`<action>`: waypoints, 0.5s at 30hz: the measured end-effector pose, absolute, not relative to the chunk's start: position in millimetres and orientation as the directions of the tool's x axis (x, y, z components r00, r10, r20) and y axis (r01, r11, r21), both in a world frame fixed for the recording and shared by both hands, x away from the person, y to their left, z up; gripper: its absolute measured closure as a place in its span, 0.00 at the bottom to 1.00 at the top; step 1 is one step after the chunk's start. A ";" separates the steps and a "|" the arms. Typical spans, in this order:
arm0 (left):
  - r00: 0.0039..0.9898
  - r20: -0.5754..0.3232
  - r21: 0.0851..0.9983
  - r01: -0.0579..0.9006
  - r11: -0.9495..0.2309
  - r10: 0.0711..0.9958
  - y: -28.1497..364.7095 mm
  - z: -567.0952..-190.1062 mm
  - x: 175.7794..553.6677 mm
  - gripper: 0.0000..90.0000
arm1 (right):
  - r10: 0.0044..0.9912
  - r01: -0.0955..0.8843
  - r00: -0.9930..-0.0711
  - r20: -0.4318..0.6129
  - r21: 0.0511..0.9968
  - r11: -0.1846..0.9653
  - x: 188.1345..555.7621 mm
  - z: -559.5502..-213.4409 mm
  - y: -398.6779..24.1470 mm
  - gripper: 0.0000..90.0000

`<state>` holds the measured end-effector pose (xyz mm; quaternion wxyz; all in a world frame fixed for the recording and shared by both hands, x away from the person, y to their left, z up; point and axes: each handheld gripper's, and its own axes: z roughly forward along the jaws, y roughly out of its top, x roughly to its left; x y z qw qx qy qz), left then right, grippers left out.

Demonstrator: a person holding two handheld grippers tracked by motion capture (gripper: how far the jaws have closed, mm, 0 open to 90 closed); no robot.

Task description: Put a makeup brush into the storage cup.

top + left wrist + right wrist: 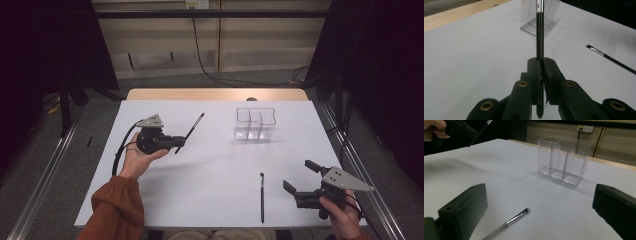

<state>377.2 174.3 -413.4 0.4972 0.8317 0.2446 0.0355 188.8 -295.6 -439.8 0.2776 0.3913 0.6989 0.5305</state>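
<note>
The held brush's (190, 131) tip was cut off in the left gripper view. Two brushes: the left gripper (176, 143) clamped one, the other brush (261, 196) lay near the table's (200, 190) front edge. The right gripper (298, 176) gaped empty.

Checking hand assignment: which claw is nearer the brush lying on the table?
Right. The right claw, jaws open, sits just right of the lying brush; the left claw, shut on another brush, is far off at the table's upper left.

sleeve: rust-orange knit sleeve (116, 207), gathered cuff
grippers: matte black two-jaw left gripper (175, 144) and right gripper (301, 176)
plates: grey three-cornered, screw-dotted
pivots: brass-ringed
cable: black
</note>
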 end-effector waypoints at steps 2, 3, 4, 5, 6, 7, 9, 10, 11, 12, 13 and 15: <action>0.876 -0.181 0.853 0.366 -0.371 0.447 174.3 -413.3 375.0 0.94 | 0.842 0.252 -0.539 0.028 0.959 0.130 188.8 -439.7 -295.6 0.00; 0.875 -0.182 0.860 0.363 -0.359 0.448 174.2 -413.4 374.3 0.94 | 0.842 0.252 -0.539 0.028 0.959 0.130 188.8 -439.7 -295.6 0.00; 0.875 -0.185 0.866 0.360 -0.347 0.447 174.2 -413.1 373.0 0.94 | 0.842 0.252 -0.539 0.028 0.959 0.130 188.8 -439.7 -295.5 0.00; 0.876 -0.183 0.874 0.353 -0.334 0.446 173.9 -412.6 371.1 0.94 | 0.841 0.252 -0.540 0.029 0.959 0.129 188.8 -439.7 -295.3 0.00; 0.876 -0.183 0.874 0.353 -0.334 0.446 173.9 -412.6 371.1 0.94 | 0.841 0.252 -0.540 0.029 0.959 0.129 188.8 -439.7 -295.3 0.00; 0.881 -0.190 0.880 0.348 -0.322 0.434 171.9 -412.9 368.3 0.94 | 0.841 0.252 -0.540 0.029 0.959 0.128 188.8 -439.7 -295.3 0.00; 0.884 -0.183 0.887 0.337 -0.315 0.431 170.4 -413.0 365.8 0.94 | 0.841 0.252 -0.540 0.029 0.959 0.128 188.7 -439.7 -295.3 0.00; 0.883 -0.192 0.889 0.341 -0.305 0.428 170.0 -413.1 364.8 0.94 | 0.841 0.252 -0.540 0.030 0.959 0.128 188.7 -439.7 -295.3 0.00; 0.884 -0.190 0.893 0.336 -0.298 0.427 169.9 -413.0 364.1 0.94 | 0.841 0.252 -0.540 0.030 0.959 0.128 188.8 -439.7 -295.3 0.00; 0.884 -0.190 0.893 0.336 -0.298 0.427 169.9 -413.0 364.1 0.94 | 0.842 0.252 -0.539 0.029 0.959 0.128 188.9 -439.7 -295.3 0.00; 0.882 -0.182 0.900 0.328 -0.287 0.435 169.9 -413.2 362.2 0.94 | 0.841 0.252 -0.540 0.030 0.959 0.127 188.9 -439.8 -295.1 0.00; 0.876 -0.185 0.904 0.329 -0.271 0.446 171.1 -414.0 361.0 0.94 | 0.841 0.252 -0.540 0.031 0.959 0.127 188.8 -439.7 -295.0 0.00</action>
